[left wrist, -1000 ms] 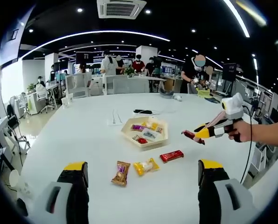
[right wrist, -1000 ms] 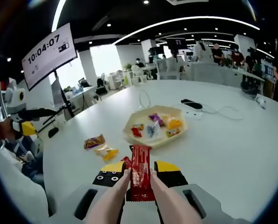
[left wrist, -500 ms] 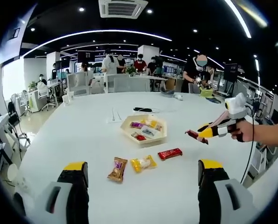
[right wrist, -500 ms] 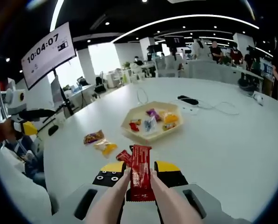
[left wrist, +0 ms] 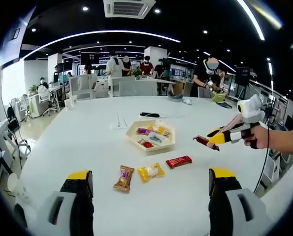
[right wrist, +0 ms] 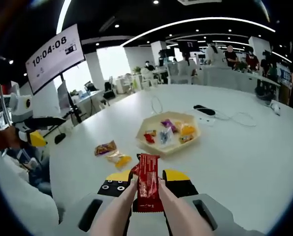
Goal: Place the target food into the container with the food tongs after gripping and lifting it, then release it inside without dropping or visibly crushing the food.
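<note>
A red snack bar [right wrist: 147, 181] is pinched upright between the two pale arms of the food tongs [right wrist: 173, 209]. My right gripper [right wrist: 148, 176] is shut on those tongs and hovers above the white table, short of the hexagonal beige tray [right wrist: 170, 151]. Several wrapped snacks lie in the tray. In the left gripper view the right gripper [left wrist: 211, 140] hangs to the right of the tray [left wrist: 151, 149], red bar at its tip. My left gripper [left wrist: 150, 174] stands wide open and holds nothing. In front of it lie another red bar [left wrist: 179, 161], a yellow packet [left wrist: 151, 172] and a brown packet [left wrist: 124, 178].
A black device with a white cable [left wrist: 150, 115] lies beyond the tray. The hand [left wrist: 279, 140] that holds the right gripper comes in from the right. The left gripper [right wrist: 34, 136] shows at the table's left edge. Chairs, desks and standing people fill the far room.
The right gripper view has shifted slightly, so the tray sits a little more to the right. The bar stays clamped in the tongs. The left gripper has not moved.
</note>
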